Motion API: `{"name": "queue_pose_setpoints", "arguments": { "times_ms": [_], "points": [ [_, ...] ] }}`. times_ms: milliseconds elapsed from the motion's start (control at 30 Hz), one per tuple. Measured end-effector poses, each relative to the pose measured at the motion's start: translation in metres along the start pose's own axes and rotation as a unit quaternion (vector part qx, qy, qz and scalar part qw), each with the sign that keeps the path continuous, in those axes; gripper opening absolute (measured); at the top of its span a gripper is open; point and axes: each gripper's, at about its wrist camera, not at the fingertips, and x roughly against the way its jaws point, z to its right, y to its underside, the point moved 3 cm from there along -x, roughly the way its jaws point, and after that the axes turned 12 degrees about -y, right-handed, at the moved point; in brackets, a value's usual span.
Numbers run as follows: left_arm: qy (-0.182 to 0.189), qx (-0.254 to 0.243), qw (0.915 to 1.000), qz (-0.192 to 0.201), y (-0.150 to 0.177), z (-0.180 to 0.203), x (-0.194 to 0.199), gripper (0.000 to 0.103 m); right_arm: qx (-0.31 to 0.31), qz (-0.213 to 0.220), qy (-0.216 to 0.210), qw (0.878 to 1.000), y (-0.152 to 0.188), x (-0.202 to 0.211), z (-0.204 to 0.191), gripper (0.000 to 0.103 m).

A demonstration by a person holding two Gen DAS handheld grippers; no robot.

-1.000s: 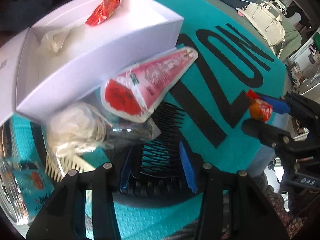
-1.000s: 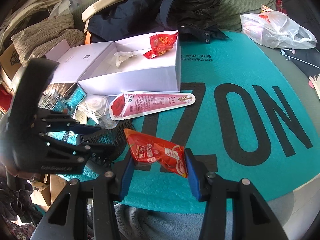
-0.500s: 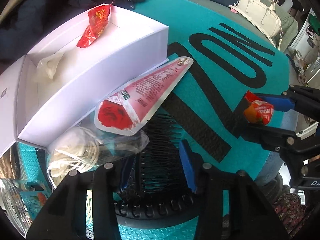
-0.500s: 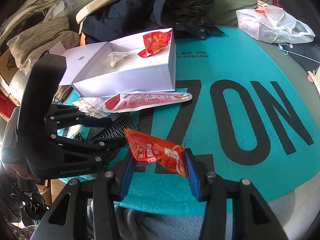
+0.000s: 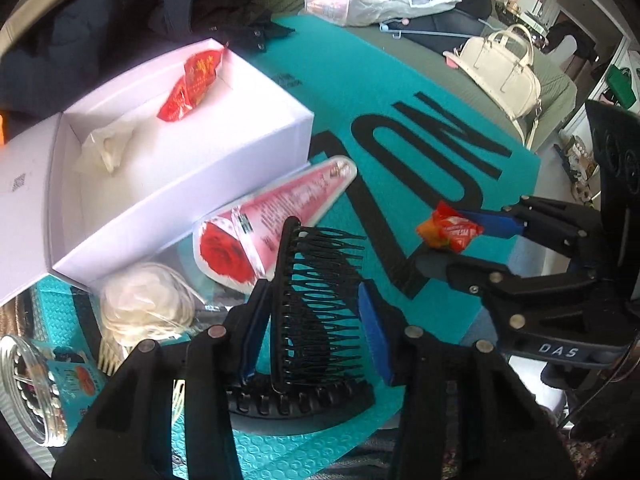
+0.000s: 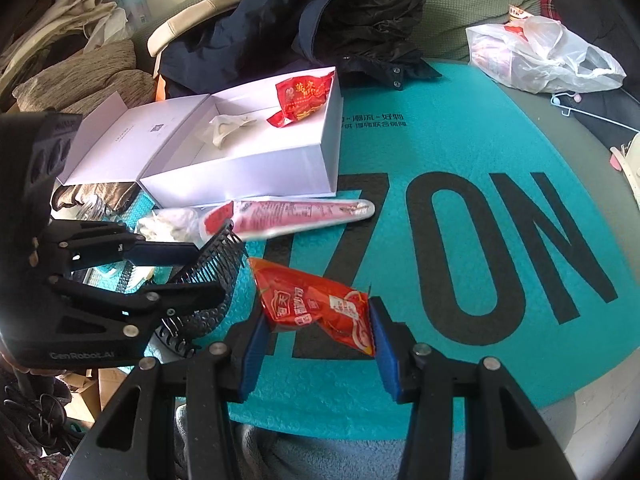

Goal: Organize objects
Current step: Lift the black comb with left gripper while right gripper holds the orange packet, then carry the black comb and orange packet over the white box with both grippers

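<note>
Two items held: black plastic toothed comb (image 5: 316, 308) clamped in the left hand-held gripper (image 5: 314, 336); red foil snack packet (image 6: 316, 308) pinched in the right hand-held gripper (image 6: 316, 344). Open white cardboard box (image 6: 256, 168) is sited ahead-left of both, nearer the left.

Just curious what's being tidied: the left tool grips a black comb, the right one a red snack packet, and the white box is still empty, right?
Not quite: the white box already holds a red snack packet and crumpled white paper, as the right wrist view shows. The rest stands.
</note>
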Motion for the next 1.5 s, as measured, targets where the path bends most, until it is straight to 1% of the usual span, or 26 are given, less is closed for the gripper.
{"name": "queue_pose_setpoints", "arguments": {
  "times_ms": [200, 467, 867, 1000, 1133, 1267, 1500],
  "points": [
    [-0.007, 0.004, 0.9997, 0.022, -0.016, -0.010, 0.019, 0.043, 0.018, 0.013, 0.000, 1.000, -0.015, 0.005, -0.005, 0.048],
    [-0.020, 0.023, 0.9989, 0.035, -0.036, -0.034, 0.032, 0.043, 0.052, 0.017, -0.010, 0.998, -0.044, 0.003, -0.021, 0.048],
    [-0.048, 0.048, 0.9961, 0.056, -0.080, -0.101, 0.051, 0.043, 0.086, 0.034, -0.023, 0.995, -0.106, -0.013, -0.049, 0.048],
    [-0.061, 0.051, 0.9949, 0.061, -0.094, -0.122, 0.053, 0.043, 0.094, 0.046, -0.036, 0.994, -0.126, -0.020, -0.056, 0.048],
    [-0.067, 0.058, 0.9942, 0.061, -0.105, -0.140, 0.051, 0.043, 0.102, 0.046, -0.045, 0.993, -0.146, -0.030, -0.061, 0.048],
    [-0.078, 0.063, 0.9933, 0.058, -0.115, -0.152, 0.043, 0.043, 0.115, 0.044, -0.037, 0.992, -0.161, -0.041, -0.065, 0.048],
    [-0.094, 0.070, 0.9914, 0.057, -0.129, -0.168, 0.023, 0.043, 0.124, 0.040, -0.036, 0.991, -0.183, -0.063, -0.064, 0.048]
  ]
}}
